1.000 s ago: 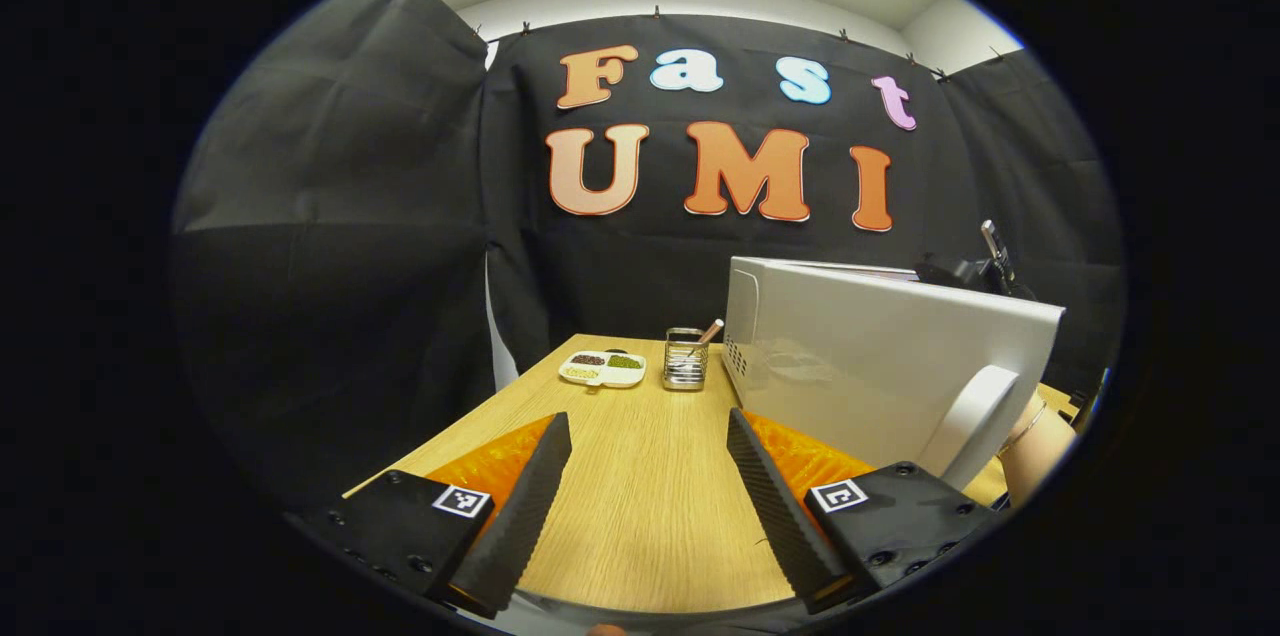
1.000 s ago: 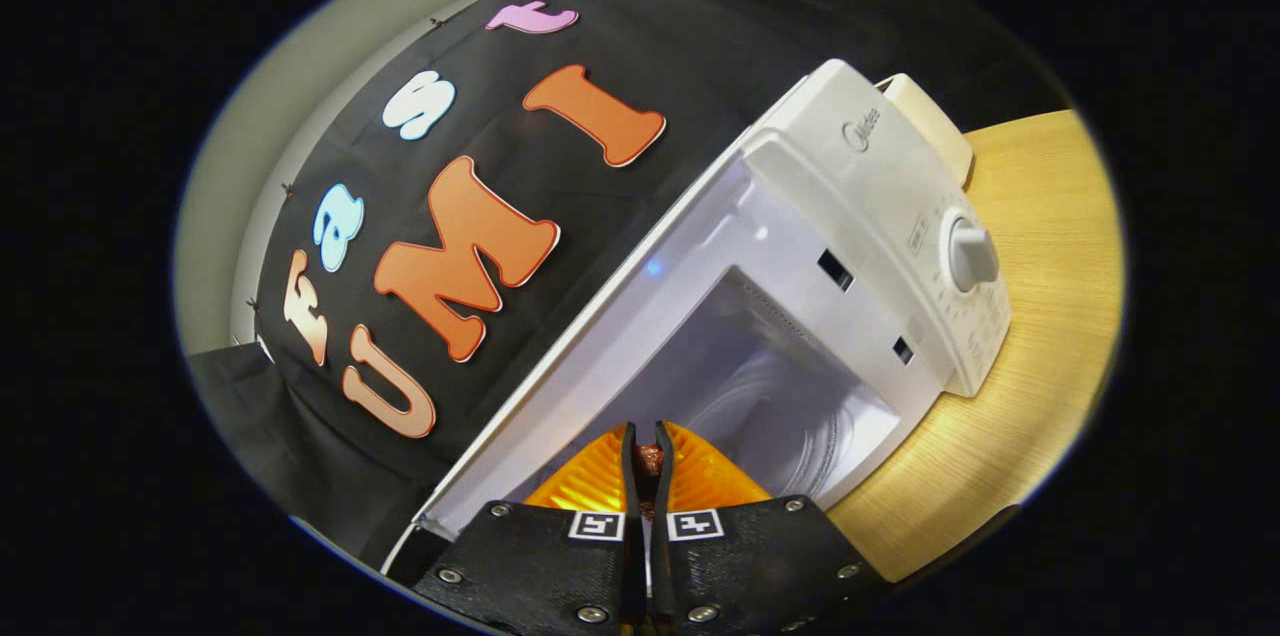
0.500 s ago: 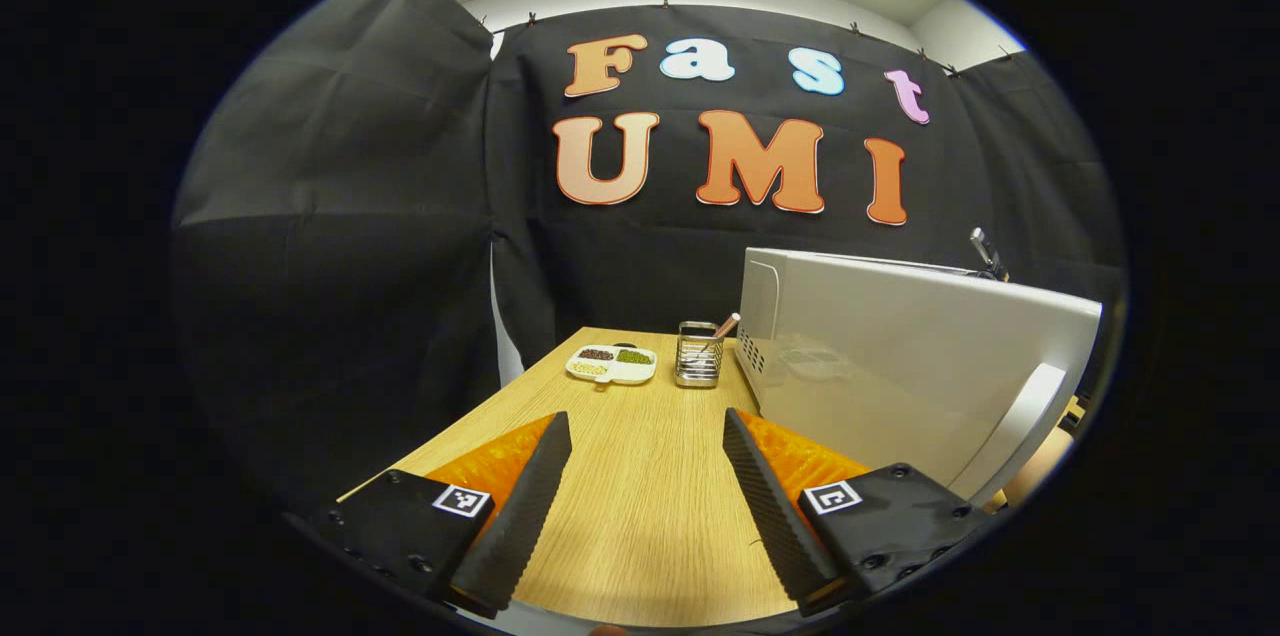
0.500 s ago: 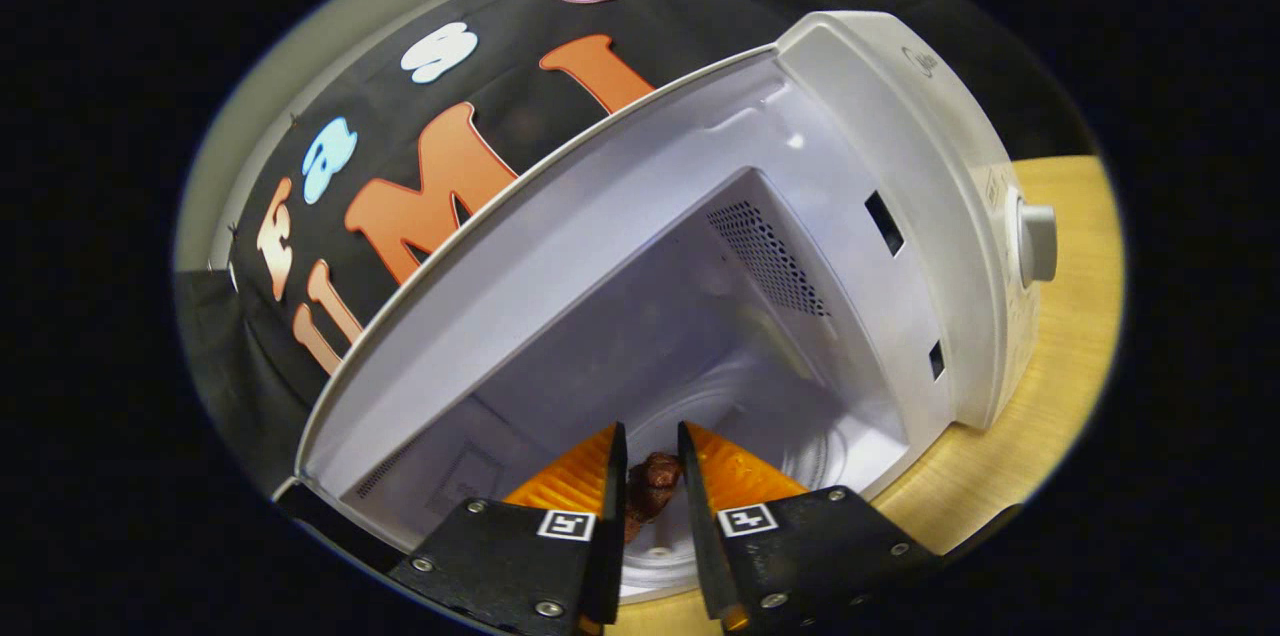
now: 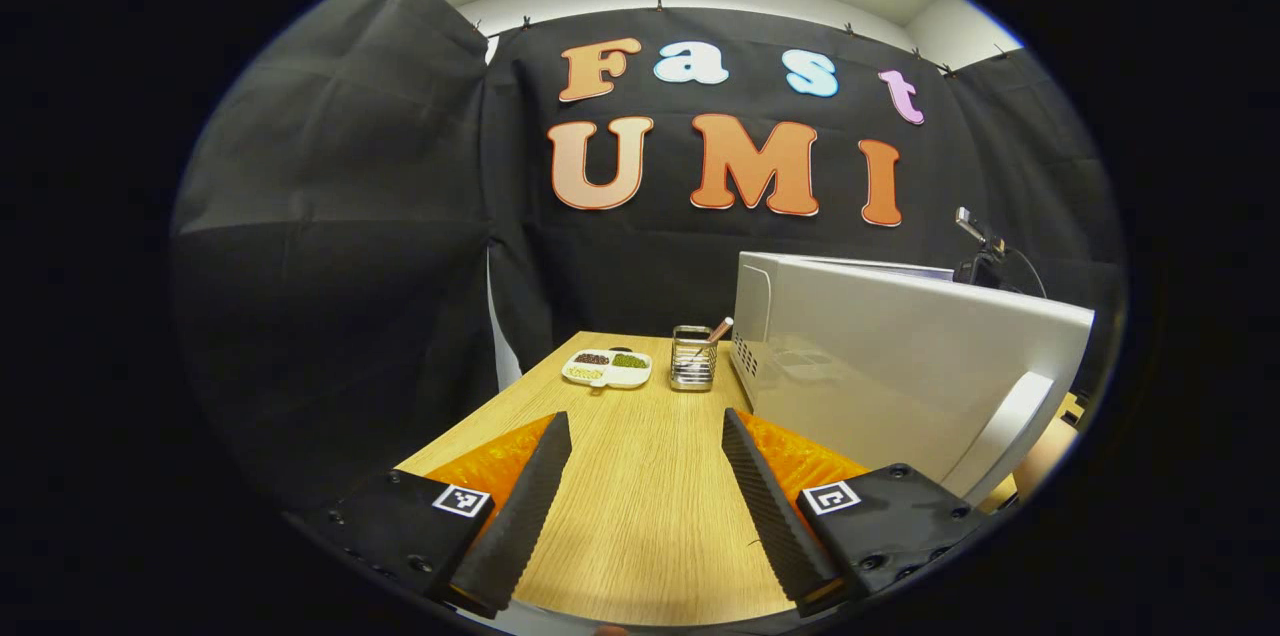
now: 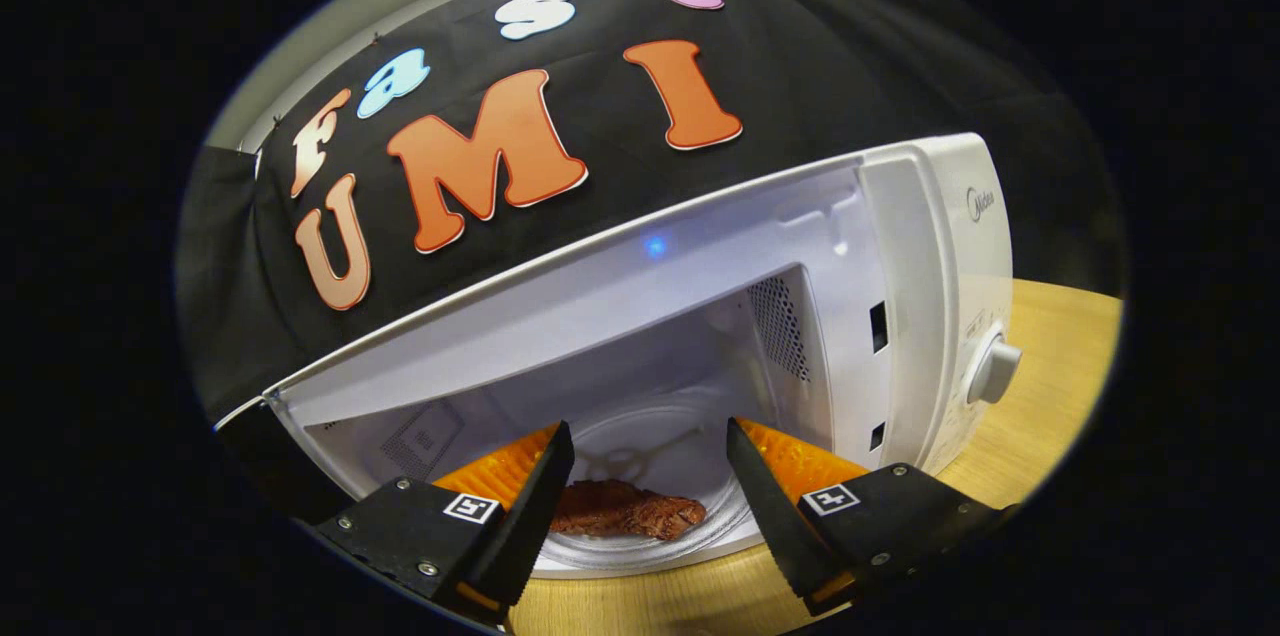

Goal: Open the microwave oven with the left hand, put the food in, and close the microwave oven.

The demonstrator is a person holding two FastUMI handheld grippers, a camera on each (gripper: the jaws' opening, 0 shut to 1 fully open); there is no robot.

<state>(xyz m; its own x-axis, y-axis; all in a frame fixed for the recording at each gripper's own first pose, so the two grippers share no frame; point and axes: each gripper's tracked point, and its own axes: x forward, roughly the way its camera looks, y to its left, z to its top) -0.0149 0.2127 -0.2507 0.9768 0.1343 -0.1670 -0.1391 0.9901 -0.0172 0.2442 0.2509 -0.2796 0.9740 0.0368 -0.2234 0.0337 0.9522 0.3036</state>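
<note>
The white microwave [image 6: 930,266] stands open on the wooden table. A brown piece of food [image 6: 625,511] lies on the glass turntable [image 6: 650,461] inside it. My right gripper [image 6: 645,446] is open at the cavity mouth, its fingers on either side of the food and not touching it. In the left gripper view the swung-out microwave door [image 5: 900,356] is seen from its outer side, with its handle [image 5: 1000,431] at the right. My left gripper [image 5: 640,426] is open over the table, left of the door, holding nothing.
At the table's far end sit a white divided dish [image 5: 607,367] of small foods and a metal holder [image 5: 691,357] with a utensil in it. A control knob [image 6: 993,368] sticks out of the microwave's front panel. Part of a hand [image 5: 1045,456] shows beyond the door handle.
My right gripper went from shut on the food to open, and the food now lies on the turntable. The right view levelled out. The left gripper barely moved.
</note>
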